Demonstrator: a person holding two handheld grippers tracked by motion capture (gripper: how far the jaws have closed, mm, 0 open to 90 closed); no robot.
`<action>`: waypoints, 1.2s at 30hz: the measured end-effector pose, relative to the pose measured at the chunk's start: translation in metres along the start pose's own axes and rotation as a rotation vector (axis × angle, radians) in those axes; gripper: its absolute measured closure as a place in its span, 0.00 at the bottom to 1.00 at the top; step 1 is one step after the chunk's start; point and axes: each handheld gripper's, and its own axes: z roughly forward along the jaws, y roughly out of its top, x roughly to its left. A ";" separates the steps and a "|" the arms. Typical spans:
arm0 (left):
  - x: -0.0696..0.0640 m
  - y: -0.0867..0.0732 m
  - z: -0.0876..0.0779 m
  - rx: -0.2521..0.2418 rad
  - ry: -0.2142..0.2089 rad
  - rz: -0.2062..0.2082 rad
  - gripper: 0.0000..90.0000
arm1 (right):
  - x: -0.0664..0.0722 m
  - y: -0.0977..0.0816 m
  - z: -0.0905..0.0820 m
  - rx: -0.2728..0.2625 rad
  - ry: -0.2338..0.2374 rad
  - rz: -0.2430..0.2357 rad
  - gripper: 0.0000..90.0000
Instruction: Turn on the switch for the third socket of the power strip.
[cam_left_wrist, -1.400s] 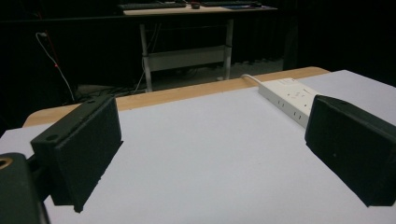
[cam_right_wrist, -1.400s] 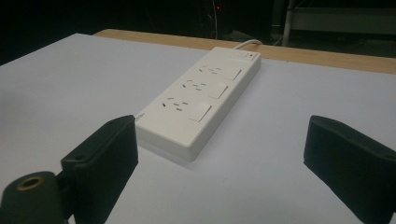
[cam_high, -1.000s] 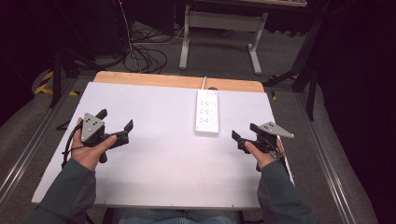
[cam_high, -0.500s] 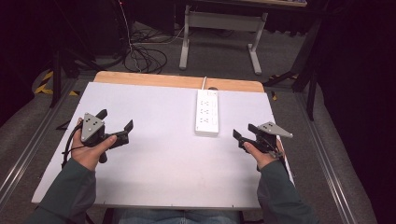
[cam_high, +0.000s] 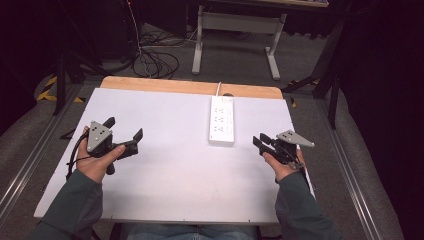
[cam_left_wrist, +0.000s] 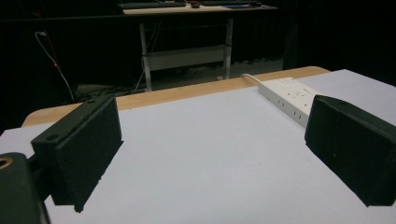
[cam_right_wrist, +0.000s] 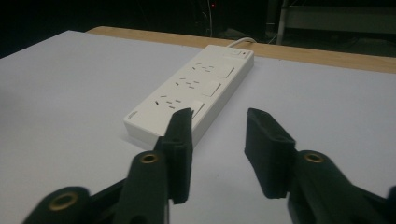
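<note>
The right gripper (cam_high: 261, 143) is approaching the white power strip (cam_high: 221, 120), which lies on the white table top (cam_high: 165, 170) at about 1 o'clock from the centre, with its cord leaving over the far wooden edge (cam_high: 190, 86). In the right gripper view the near end of the power strip (cam_right_wrist: 191, 95) is just beyond the jaws, which stand partly spread with a clear gap and hold nothing; the left jaw is close to the near right corner of the strip, but I cannot tell if it touches. I judge this is the reaching step, before any contact. The next move probably needs the gripper to go forward, toward 11 o'clock, and to open wider if it must take the strip across its width. The left gripper (cam_high: 125, 138) waits at 9 o'clock, well apart from the strip, its jaws widely spread and empty. The table top is plain, flat and matte. Behind it the room is dark, with a grey floor, loose cables (cam_high: 150, 60) at 11 o'clock and a desk frame (cam_high: 235, 30) at 12 o'clock.
</note>
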 end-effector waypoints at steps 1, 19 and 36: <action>0.000 0.000 0.000 0.000 -0.001 0.000 0.05 | 0.000 0.000 0.000 0.000 0.001 -0.006 0.82; 0.001 0.000 0.001 0.002 -0.001 -0.001 0.05 | 0.005 0.005 0.008 0.031 0.027 -0.023 1.00; 0.001 -0.001 0.001 0.013 -0.005 0.010 0.05 | 0.011 0.016 0.031 0.063 0.028 -0.055 1.00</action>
